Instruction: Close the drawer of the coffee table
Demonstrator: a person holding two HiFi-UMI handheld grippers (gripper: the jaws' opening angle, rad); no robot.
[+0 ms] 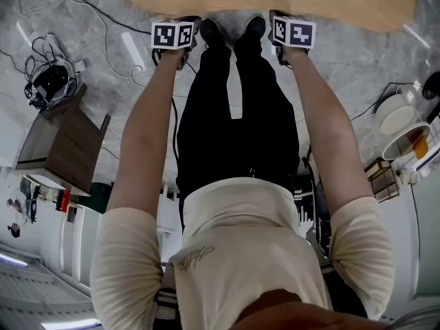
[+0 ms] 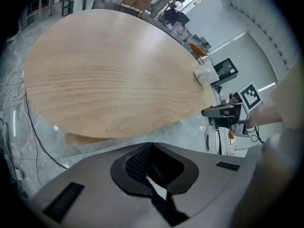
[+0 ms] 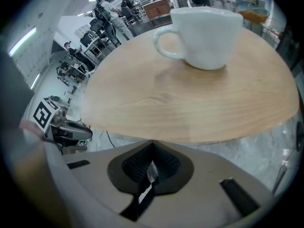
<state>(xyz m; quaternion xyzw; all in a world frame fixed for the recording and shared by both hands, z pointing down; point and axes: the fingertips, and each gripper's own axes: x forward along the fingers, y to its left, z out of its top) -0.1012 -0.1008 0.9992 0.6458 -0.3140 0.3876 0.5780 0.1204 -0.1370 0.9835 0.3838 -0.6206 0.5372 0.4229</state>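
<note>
The coffee table [image 1: 261, 2] has a round, light wood top that fills the top of the head view. My left gripper [image 1: 175, 34] and right gripper [image 1: 292, 31] are held side by side just in front of its near edge. Both are shut with nothing between the pads. In the left gripper view my left gripper [image 2: 151, 146] faces the table top [image 2: 109, 70], and a pale wooden part [image 2: 78, 139] shows under the rim. I cannot tell whether that part is the drawer. In the right gripper view my right gripper [image 3: 152, 145] points at a white cup [image 3: 204, 30] on the table top [image 3: 180, 103].
The floor is grey marble with cables [image 1: 48, 5] and a black device [image 1: 48, 81] at the left. A dark brown cabinet [image 1: 65, 139] stands at the left. Round white items [image 1: 399, 115] lie at the right. The person's shoes [image 1: 234, 29] stand near the table's edge.
</note>
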